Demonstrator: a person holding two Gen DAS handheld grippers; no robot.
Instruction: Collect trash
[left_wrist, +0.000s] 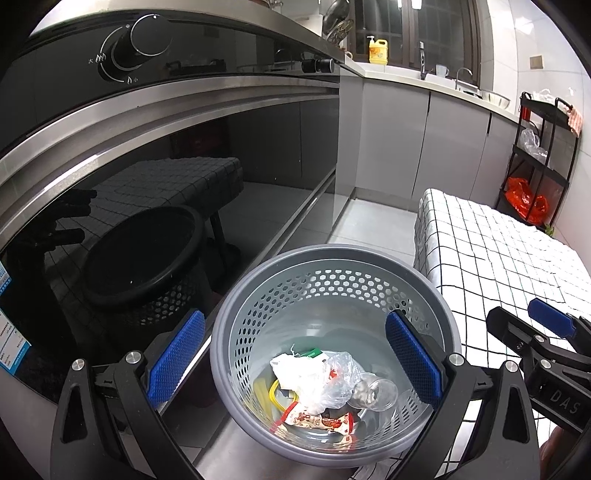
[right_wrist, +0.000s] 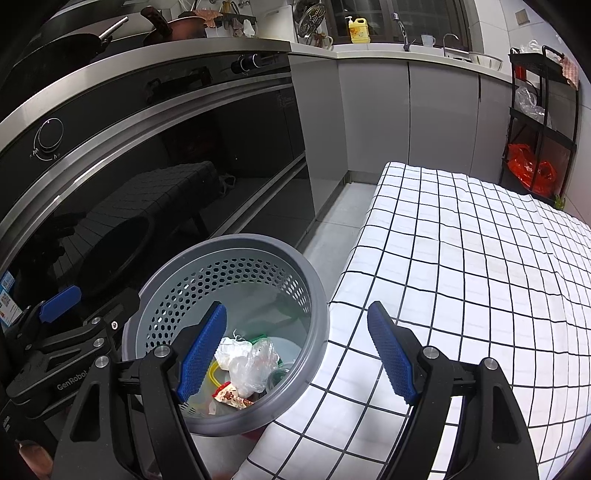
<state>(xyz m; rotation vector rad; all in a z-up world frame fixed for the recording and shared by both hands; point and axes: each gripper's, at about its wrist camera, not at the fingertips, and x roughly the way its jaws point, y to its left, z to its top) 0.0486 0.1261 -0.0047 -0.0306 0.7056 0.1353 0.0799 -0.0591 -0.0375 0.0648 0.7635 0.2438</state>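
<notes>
— Grey perforated wastebasket (left_wrist: 334, 280): where is it seen?
— On the floor beside the checked tablecloth (right_wrist: 480, 266), holding a crumpled plastic bag (left_wrist: 317, 380) and wrappers.
— And the 2 grippers?
— Left gripper (left_wrist: 295, 354) and right gripper (right_wrist: 295, 354) are spread wide, nothing gripped.

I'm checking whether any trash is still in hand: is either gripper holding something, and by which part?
Nothing is held: the left gripper and right gripper are both open and empty.

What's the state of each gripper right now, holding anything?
Left gripper: open, nothing held, poised over the grey trash basket.
Right gripper: open, nothing held, above the basket's rim and the checked tablecloth.
</notes>
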